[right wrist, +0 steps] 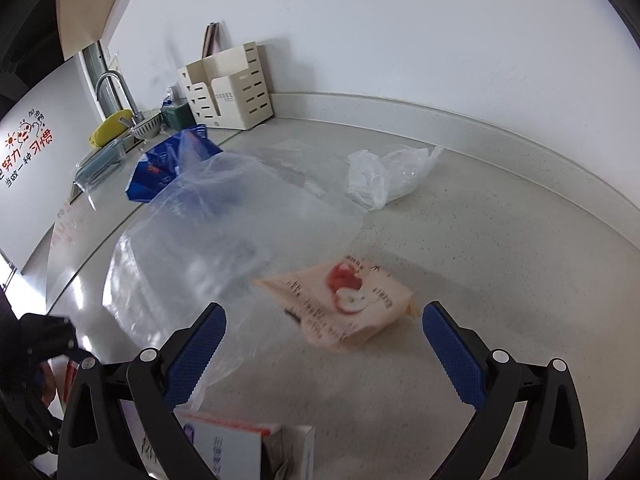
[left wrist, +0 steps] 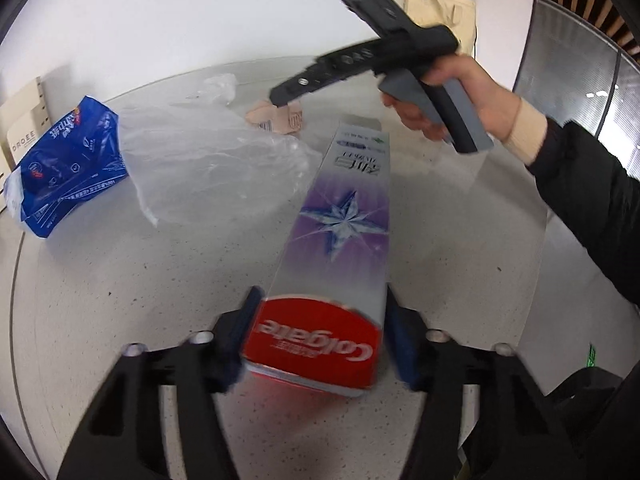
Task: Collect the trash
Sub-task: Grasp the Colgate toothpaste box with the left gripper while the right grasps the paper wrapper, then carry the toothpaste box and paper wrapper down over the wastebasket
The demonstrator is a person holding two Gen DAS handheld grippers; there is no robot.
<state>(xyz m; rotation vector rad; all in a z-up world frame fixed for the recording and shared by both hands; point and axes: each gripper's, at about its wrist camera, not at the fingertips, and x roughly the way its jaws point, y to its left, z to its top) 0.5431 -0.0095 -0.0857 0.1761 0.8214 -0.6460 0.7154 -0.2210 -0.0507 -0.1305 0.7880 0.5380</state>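
**Right wrist view: pink wrapper straight ahead of open jaws**

Right wrist view shows the right gripper [right wrist: 324,356] with its 2 blue pads wide apart and nothing between them. Just beyond them, centred in the gap, lies the pink snack wrapper [right wrist: 344,304], flat on the countertop [right wrist: 500,248] with its long axis running roughly across the jaw line, left to right. My judgement: the right hand is the nearer one for this piece, and a short push forward and down would bring the pads to either side of it.

Nearest in the left wrist view, the left gripper [left wrist: 316,344] has its pads pressed on the sides of the toothpaste box [left wrist: 340,232], whose long axis points away from the camera toward the back wall.

Farther off, a clear plastic bag [right wrist: 224,232] spreads left of the wrapper, a crumpled clear wrapper [right wrist: 384,176] sits nearer the countertop's rear edge, and a blue packet [right wrist: 168,168] lies toward the sink end.
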